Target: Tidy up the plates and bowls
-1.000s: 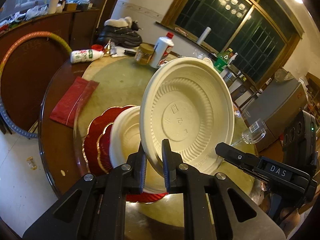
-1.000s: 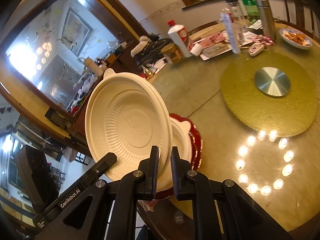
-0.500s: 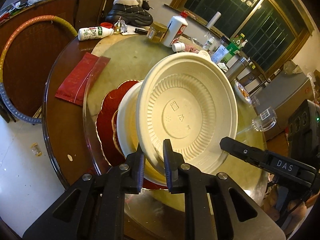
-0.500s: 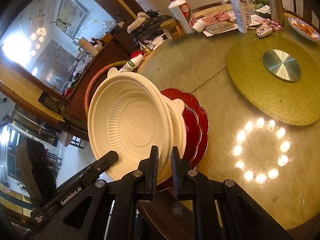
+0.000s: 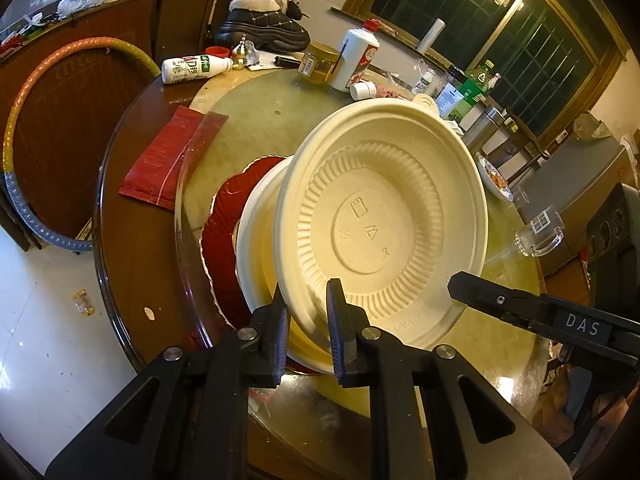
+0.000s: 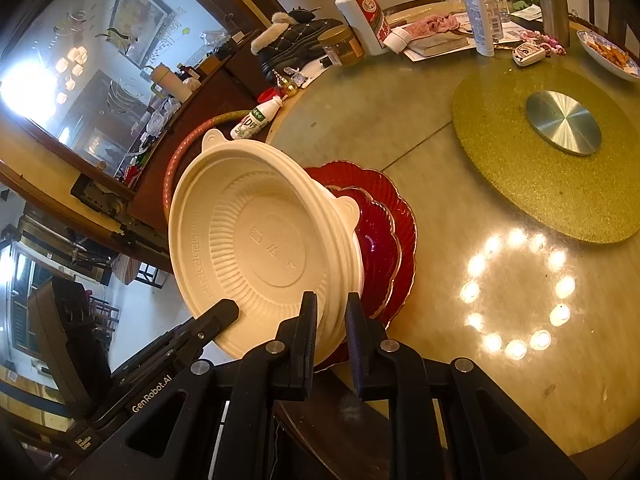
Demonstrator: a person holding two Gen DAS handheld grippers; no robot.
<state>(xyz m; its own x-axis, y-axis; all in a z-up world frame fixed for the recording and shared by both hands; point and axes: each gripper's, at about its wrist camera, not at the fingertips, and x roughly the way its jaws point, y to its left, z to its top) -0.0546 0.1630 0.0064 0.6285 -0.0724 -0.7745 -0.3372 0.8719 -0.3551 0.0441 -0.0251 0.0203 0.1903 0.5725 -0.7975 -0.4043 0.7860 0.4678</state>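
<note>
We see the cream bowl (image 5: 384,220) (image 6: 256,240) tilted, its rim pinched by our left gripper (image 5: 307,320), while our right gripper (image 6: 332,328) eases open around the opposite rim. A second bowl (image 5: 256,248) and the red plates (image 6: 384,240) hide largely behind it. A second ago it stood higher and steeper. Both grippers angle downward
</note>
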